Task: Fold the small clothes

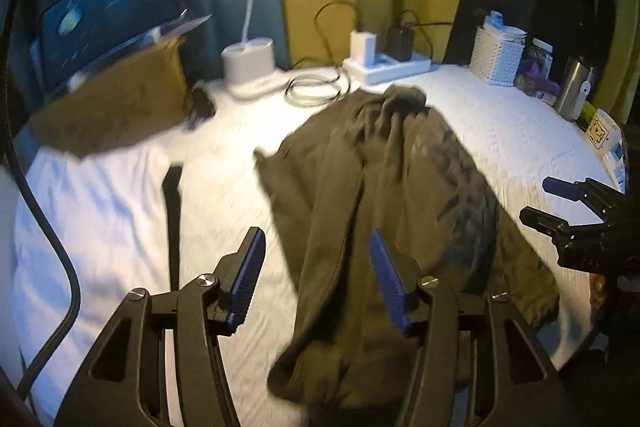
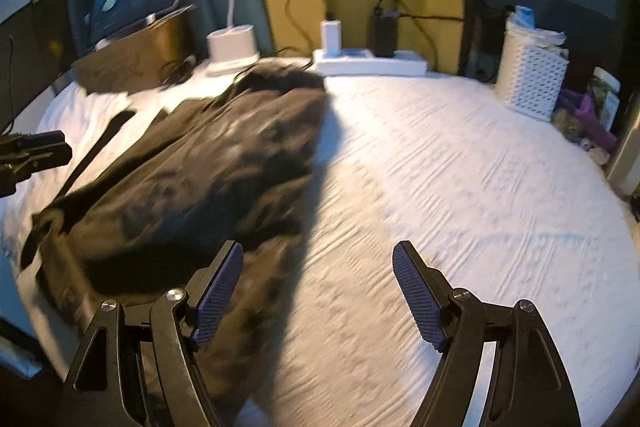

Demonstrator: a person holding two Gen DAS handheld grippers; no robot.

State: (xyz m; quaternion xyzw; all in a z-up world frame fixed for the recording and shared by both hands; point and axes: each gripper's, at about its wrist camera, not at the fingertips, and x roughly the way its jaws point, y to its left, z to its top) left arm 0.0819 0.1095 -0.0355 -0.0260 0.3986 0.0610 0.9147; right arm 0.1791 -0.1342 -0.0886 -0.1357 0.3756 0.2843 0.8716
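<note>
1. The left gripper (image 1: 318, 281) stood apart, empty, over the near hem of the olive garment (image 1: 400, 207).
2. The right gripper (image 2: 318, 297) gaped, empty, beside it.
3. The garment lay rumpled on the white sheet (image 2: 460, 167); flattening before folding looked wise.

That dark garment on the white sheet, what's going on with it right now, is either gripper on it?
A person is working with two handheld grippers over an olive-brown garment that lies crumpled and unfolded on the white sheet. The left gripper hovers over the garment's near end with its jaws apart, nothing pinched between them. The right gripper is also open, hanging over the garment's right edge and bare sheet. Neither holds the cloth, and no tidy fold shows yet. The views are blurred.
</note>
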